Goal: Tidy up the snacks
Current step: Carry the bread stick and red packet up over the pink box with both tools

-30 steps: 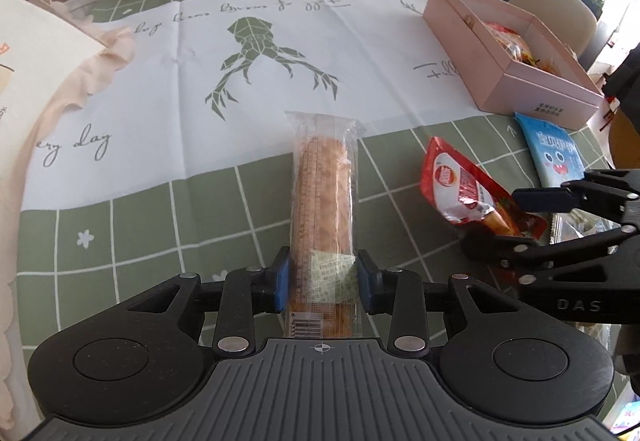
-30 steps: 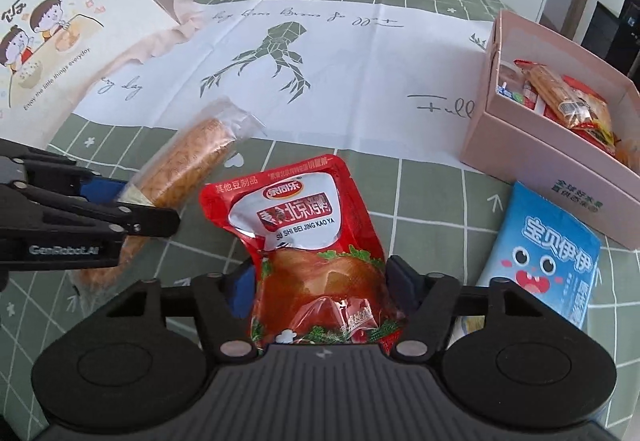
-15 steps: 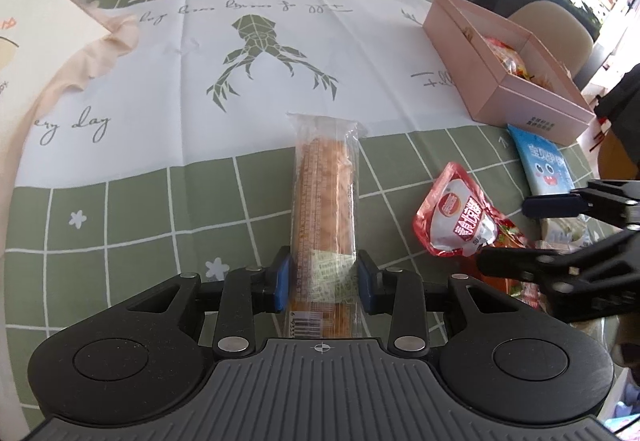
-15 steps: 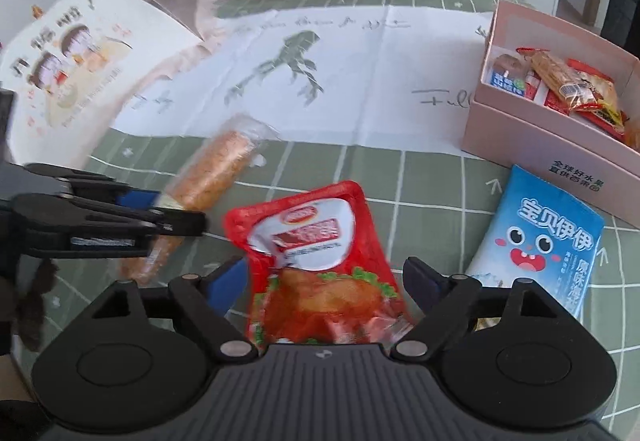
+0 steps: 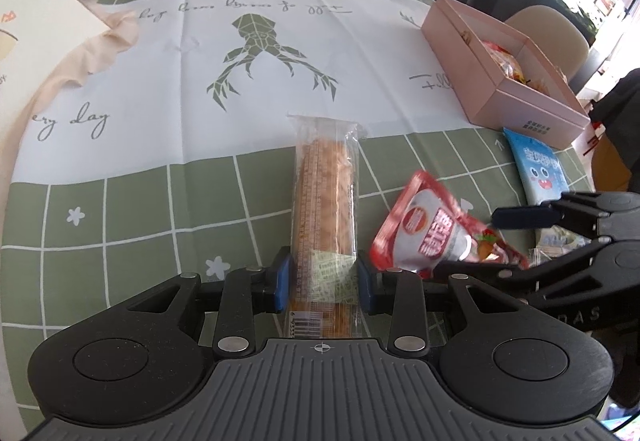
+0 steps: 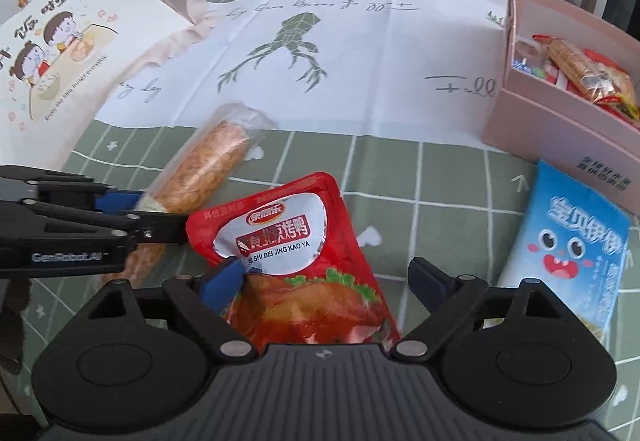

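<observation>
Tongs: left gripper (image 5: 323,278) pinches the cracker pack (image 5: 325,197); right gripper (image 6: 326,278), jaws just spread around the red pouch (image 6: 292,241), should re-centre before squeezing near table's edge.

Red foil snack pouch (image 6: 296,261) between the right claw's (image 6: 326,281) blue pads: "SHI BEI JING KAO YA" under Chinese characters. Left claw's (image 6: 160,217) black arm, left of it: "GenRobot.AI". Right claw's black body, seen from the left wrist: "DAS". White printed cloth (image 5: 280,81) on the desk, ahead of both claws: "day", "Full". Clear-wrapped long biscuit pack (image 5: 324,209) in the left claw: barcode digits "6 9333".
</observation>
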`<state>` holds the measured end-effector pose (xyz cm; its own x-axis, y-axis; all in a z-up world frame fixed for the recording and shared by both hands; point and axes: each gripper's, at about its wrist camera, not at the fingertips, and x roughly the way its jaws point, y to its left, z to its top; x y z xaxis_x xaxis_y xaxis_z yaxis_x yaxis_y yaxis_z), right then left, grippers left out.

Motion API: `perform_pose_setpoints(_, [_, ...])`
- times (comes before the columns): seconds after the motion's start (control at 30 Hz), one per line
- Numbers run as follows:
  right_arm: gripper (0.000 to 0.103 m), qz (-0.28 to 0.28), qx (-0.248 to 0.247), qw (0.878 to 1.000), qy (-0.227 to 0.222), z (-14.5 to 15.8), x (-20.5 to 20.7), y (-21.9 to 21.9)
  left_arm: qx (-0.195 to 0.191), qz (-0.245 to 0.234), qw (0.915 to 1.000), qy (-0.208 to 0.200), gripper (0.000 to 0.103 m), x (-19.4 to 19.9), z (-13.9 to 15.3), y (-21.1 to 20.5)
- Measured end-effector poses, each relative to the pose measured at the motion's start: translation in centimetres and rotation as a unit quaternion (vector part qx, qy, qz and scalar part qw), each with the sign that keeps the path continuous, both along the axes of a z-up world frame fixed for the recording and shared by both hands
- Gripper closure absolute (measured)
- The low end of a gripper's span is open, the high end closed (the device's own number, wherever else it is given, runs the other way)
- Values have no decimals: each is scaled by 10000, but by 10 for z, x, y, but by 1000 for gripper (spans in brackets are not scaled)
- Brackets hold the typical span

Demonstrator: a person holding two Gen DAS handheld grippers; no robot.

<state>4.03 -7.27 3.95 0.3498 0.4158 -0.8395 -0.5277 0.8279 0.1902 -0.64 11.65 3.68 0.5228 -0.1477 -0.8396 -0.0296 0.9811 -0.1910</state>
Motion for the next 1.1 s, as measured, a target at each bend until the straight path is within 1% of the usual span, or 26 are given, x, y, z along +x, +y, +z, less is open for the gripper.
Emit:
perform_pose_setpoints(0.03, [13, 1, 73, 10000, 28, 0, -1, 0, -97, 24, 9999, 21, 66, 1, 0, 3])
perform_pose_setpoints(0.1, [13, -18, 141, 9999, 54, 1, -3, 0, -412, 152, 9990, 120, 67, 2, 0, 14])
perform_pose_setpoints(0.17, [13, 5, 83, 10000, -25, 4, -6, -1, -709, 303, 9966, 279, 68, 3, 1, 24])
perform_pose_setpoints(0.2, [13, 46, -61, 9999, -96, 4, -7, 0, -772, 344, 9960, 288, 68, 3, 2, 26])
perform_pose_setpoints(0.23, [12, 87, -333, 9992, -208, 2, -9, 3, -770, 343, 9962, 225, 69, 2, 6, 26])
perform_pose_setpoints(0.27, [12, 132, -427, 9986, -270, 1, -11, 3, -737, 303, 9967, 150, 69, 1, 10, 25])
perform_pose_setpoints(0.3, [12, 147, -431, 9986, -280, -1, -12, 1, -728, 242, 9970, 95, 70, 1, 14, 22])
perform_pose_setpoints(0.33, [11, 126, -395, 9989, -239, -3, -11, -1, -737, 147, 9972, 51, 76, 2, 17, 18])
perform_pose_setpoints(0.37, [11, 100, -408, 9987, -285, -3, -12, -1, -715, 57, 9974, 35, 77, 5, 19, 13])
perform_pose_setpoints(0.4, [10, 87, -410, 9987, -299, -3, -12, -1, -640, -46, 9979, 37, 77, 7, 20, 7])
perform_pose_setpoints(0.43, [10, 67, -423, 9985, -328, -3, -13, 0, -498, -147, 9986, 52, 77, 9, 20, 1])
perform_pose_setpoints(0.47, [10, 46, -442, 9983, -367, -3, -14, 1, -321, -216, 9992, 68, 75, 11, 18, -5])
perform_pose_setpoints(0.53, [9, 24, -435, 9982, -405, -4, -15, 1, -33, -289, 9996, 46, 73, 15, 16, -14])
perform_pose_setpoints(0.67, [9, 6, -401, 9983, -432, -4, -16, -1, 226, -411, 9989, 25, 70, 22, 15, -20])
perform_pose_setpoints(0.73, [9, 12, -325, 9987, -391, -3, -16, -4, 426, -506, 9978, 14, 68, 23, 13, -27])
perform_pose_setpoints(0.8, [10, -16, -195, 9993, -310, -2, -14, -8, 752, -617, 9953, 17, 67, 24, 9, -36])
perform_pose_setpoints(0.87, [10, -55, -13, 9998, -190, -1, -12, -14, 989, -718, 9925, 64, 67, 23, 4, -42])
perform_pose_setpoints(0.9, [10, -49, 58, 9999, -140, 0, -12, -15, 1028, -778, 9916, 126, 67, 23, 0, -44])
perform_pose_setpoints(1.0, [10, 24, 154, 9998, -145, 4, -14, -17, 1194, -926, 9885, 10, 67, 20, -2, -49])
perform_pose_setpoints(1.1, [10, 201, 244, 9992, -244, 11, -17, -14, 1075, -936, 9898, -20, 67, 20, -3, -45])
